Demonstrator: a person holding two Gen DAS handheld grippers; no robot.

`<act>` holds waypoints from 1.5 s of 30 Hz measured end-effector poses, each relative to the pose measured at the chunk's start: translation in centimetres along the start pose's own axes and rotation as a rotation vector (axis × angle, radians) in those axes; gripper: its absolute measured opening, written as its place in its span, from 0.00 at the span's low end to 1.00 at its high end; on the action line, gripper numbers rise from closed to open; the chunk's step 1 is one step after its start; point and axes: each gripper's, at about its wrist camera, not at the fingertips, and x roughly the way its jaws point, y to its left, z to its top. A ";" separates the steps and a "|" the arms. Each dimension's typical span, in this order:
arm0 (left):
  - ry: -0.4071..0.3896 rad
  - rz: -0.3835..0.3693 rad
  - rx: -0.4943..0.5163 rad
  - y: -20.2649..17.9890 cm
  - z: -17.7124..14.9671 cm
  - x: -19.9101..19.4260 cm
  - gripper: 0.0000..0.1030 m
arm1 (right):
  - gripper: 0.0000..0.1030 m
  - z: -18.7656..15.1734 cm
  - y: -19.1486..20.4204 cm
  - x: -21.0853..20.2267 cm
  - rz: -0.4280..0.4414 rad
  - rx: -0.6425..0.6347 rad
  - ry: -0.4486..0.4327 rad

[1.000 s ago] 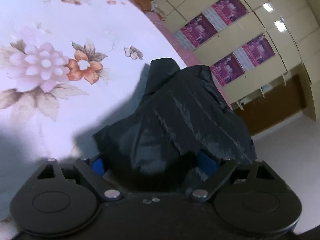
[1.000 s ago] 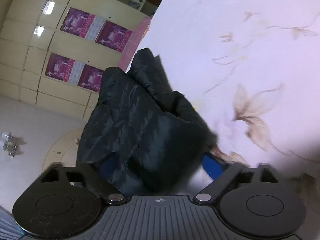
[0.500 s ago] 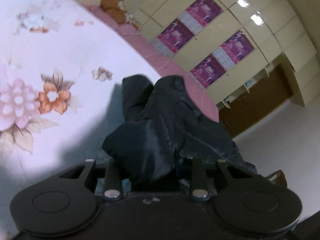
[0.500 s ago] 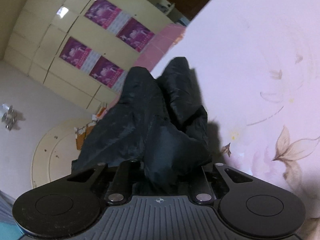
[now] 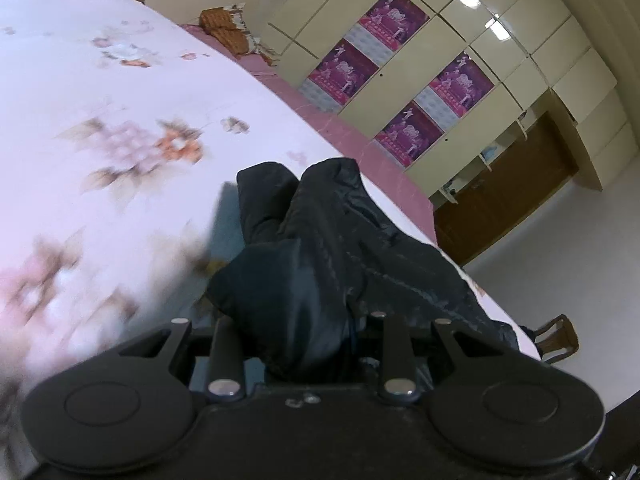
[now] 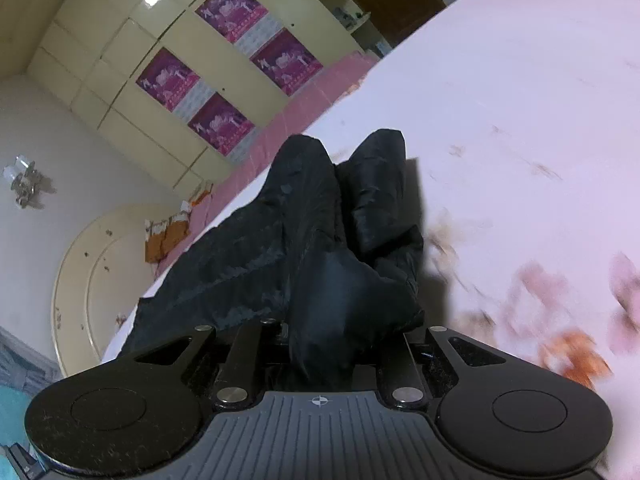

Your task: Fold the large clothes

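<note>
A large black shiny garment [image 5: 320, 256] lies bunched at the edge of a bed with a pale floral sheet [image 5: 100, 152]. My left gripper [image 5: 308, 332] is shut on a fold of it, and the cloth hides the fingertips. In the right wrist view the same black garment [image 6: 316, 240] drapes away over the bed sheet [image 6: 520, 120]. My right gripper [image 6: 320, 344] is shut on another fold, its fingertips also covered by cloth.
A cream wardrobe with purple posters [image 5: 404, 60] stands past the bed, and it also shows in the right wrist view [image 6: 224, 60]. A pink bed edge [image 5: 360, 148] runs beside the garment. A wooden chair [image 5: 556, 336] stands on the white floor.
Both grippers went from open to shut on the garment. Both have lifted and tilted, so more of the wardrobe and room shows. The sheet is motion-blurred.
</note>
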 end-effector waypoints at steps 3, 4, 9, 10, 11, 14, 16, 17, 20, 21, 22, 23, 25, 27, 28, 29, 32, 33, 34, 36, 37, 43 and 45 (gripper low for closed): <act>0.001 0.016 0.013 0.9 -2.0 -2.2 0.28 | 0.17 -2.0 -0.9 -2.0 -0.004 0.002 0.018; 0.003 0.020 0.013 1.2 -2.5 -2.6 0.28 | 0.17 -2.6 -1.2 -2.3 -0.004 0.002 0.026; 0.017 0.058 0.020 2.3 -4.7 -3.2 0.32 | 0.21 -4.3 -3.2 -2.0 -0.021 0.009 0.079; 0.017 0.078 0.036 2.1 -4.8 -3.2 0.36 | 0.25 -4.2 -3.6 -1.7 -0.024 0.018 0.084; 0.025 0.108 0.040 1.9 -5.0 -3.3 0.47 | 0.36 -4.2 -3.9 -1.7 -0.032 0.024 0.090; 0.011 0.161 0.039 1.7 -5.2 -4.7 0.98 | 0.63 -3.7 -3.9 -3.5 -0.101 -0.010 0.021; -0.026 0.184 0.088 1.5 -5.8 -6.2 0.99 | 0.63 -3.8 -4.3 -5.2 -0.116 -0.014 -0.017; -0.020 0.180 0.109 1.3 -5.9 -6.6 0.99 | 0.62 -4.0 -4.3 -6.1 -0.132 -0.021 -0.042; -0.012 0.169 0.104 1.4 -6.1 -7.5 0.99 | 0.31 -4.7 -3.9 -8.4 -0.147 -0.044 -0.103; -0.018 0.157 0.083 1.5 -6.1 -7.7 0.98 | 0.17 -4.8 -3.3 -8.6 -0.148 -0.056 -0.108; -0.028 0.147 0.054 1.7 -5.9 -7.9 0.98 | 0.13 -5.0 -2.4 -8.7 -0.147 -0.073 -0.119; -0.039 0.133 0.025 2.1 -5.8 -7.9 0.98 | 0.07 -5.1 -1.1 -8.6 -0.140 -0.104 -0.131; -0.050 0.124 -0.025 2.7 -5.4 -7.4 0.98 | 0.02 -5.2 1.1 -7.5 -0.109 -0.146 -0.120; -0.036 0.119 -0.045 3.0 -4.9 -6.3 0.98 | 0.02 -5.5 4.2 -6.0 -0.065 -0.210 -0.108; -0.024 0.113 -0.052 3.1 -4.8 -5.7 0.98 | 0.02 -5.6 5.5 -5.4 -0.046 -0.237 -0.106; -0.010 0.102 -0.066 3.3 -4.7 -5.2 0.98 | 0.02 -5.8 7.2 -4.4 -0.019 -0.259 -0.100; 0.006 0.106 -0.091 3.8 -4.7 -3.7 0.92 | 0.02 -6.8 11.2 -1.3 0.031 -0.319 -0.067; 0.017 0.114 -0.103 4.0 -4.6 -3.2 0.87 | 0.02 -7.2 12.2 -0.3 0.039 -0.338 -0.058; 0.018 0.105 -0.122 4.3 -4.5 -2.8 0.86 | 0.02 -7.5 13.1 0.8 0.045 -0.350 -0.045; -0.001 0.094 -0.142 4.7 -4.2 -2.4 0.76 | 0.02 -8.4 14.6 3.1 0.048 -0.380 -0.029; 0.002 0.081 -0.147 4.8 -4.0 -2.1 0.70 | 0.02 -8.7 15.2 4.0 0.044 -0.392 -0.024; -0.004 -0.041 -0.050 3.4 -3.3 -2.3 0.36 | 0.02 -10.3 15.1 8.9 -0.026 -0.396 0.050; -0.030 -0.077 0.015 2.0 -2.7 -3.4 0.33 | 0.02 -10.7 14.9 9.9 -0.040 -0.400 0.074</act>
